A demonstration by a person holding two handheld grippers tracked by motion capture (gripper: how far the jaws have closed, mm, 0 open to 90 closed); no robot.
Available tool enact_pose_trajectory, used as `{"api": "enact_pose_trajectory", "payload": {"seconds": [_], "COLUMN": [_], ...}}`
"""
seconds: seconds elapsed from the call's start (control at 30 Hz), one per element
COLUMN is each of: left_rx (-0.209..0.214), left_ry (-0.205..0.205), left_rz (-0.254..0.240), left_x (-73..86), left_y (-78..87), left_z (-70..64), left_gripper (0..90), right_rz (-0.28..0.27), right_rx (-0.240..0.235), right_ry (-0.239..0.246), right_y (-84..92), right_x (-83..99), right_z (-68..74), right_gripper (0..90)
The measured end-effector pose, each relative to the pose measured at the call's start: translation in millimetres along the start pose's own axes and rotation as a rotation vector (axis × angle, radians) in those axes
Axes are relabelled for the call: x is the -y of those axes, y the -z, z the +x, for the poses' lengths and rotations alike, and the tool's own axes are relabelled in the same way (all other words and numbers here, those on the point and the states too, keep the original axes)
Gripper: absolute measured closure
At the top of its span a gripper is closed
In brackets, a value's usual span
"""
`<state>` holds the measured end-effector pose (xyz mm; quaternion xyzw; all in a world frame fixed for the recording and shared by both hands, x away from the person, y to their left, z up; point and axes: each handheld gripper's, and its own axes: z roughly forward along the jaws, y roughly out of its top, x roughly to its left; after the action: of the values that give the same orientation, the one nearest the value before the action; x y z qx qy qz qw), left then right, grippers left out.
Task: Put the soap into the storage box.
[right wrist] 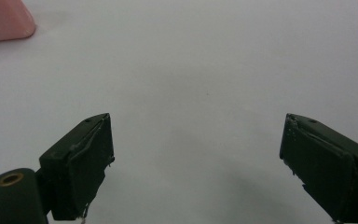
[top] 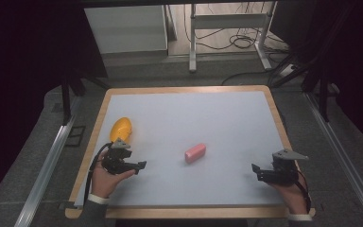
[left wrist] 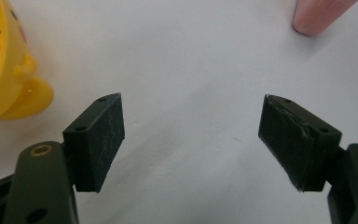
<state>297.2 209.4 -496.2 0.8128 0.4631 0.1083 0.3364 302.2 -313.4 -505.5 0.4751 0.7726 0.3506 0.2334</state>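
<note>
A pink block (top: 194, 152) lies near the middle of the white table top (top: 194, 118); its end shows at the top right of the left gripper view (left wrist: 318, 16) and at the top left of the right gripper view (right wrist: 2, 21). A yellow rounded toy (top: 121, 128) with small bumps sits at the left (left wrist: 2, 65). My left gripper (top: 141, 166) is open just in front of the toy, nothing between its jaws (left wrist: 191, 140). My right gripper (top: 256, 170) is open near the front right, jaws wide apart over bare table (right wrist: 196, 163).
The table has a wooden rim (top: 184, 90). A metal rail (top: 47, 161) runs along the left side and another (top: 340, 151) along the right. Beyond the table stand a white desk frame (top: 227, 21) and cables on the floor (top: 246, 40).
</note>
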Motion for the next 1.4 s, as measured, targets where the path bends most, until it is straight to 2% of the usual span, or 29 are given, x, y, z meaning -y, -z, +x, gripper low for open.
{"api": "enact_pose_trajectory", "payload": {"seconds": [0.3,0.67,1.4], "left_rx": [0.008,0.016,0.047], "left_ry": [-0.021,-0.036,-0.085], "left_rz": [0.02,0.04,0.078], "left_x": [-7.2,-15.1,-38.5], "left_y": [-0.3,-2.0,-16.5], "left_z": [-1.9,-5.6,-21.1], "left_gripper": [23.0,22.9,22.2], "right_rz": [-0.023,-0.016,-0.016], "right_rx": [0.009,0.007,0.006], "right_ry": [0.003,0.005,0.007], "right_y": [2.1,1.4,0.6], "right_x": [-0.8,-0.1,0.8], "right_z": [0.9,0.5,0.4], "right_gripper": [10.3,10.4,10.5]}}
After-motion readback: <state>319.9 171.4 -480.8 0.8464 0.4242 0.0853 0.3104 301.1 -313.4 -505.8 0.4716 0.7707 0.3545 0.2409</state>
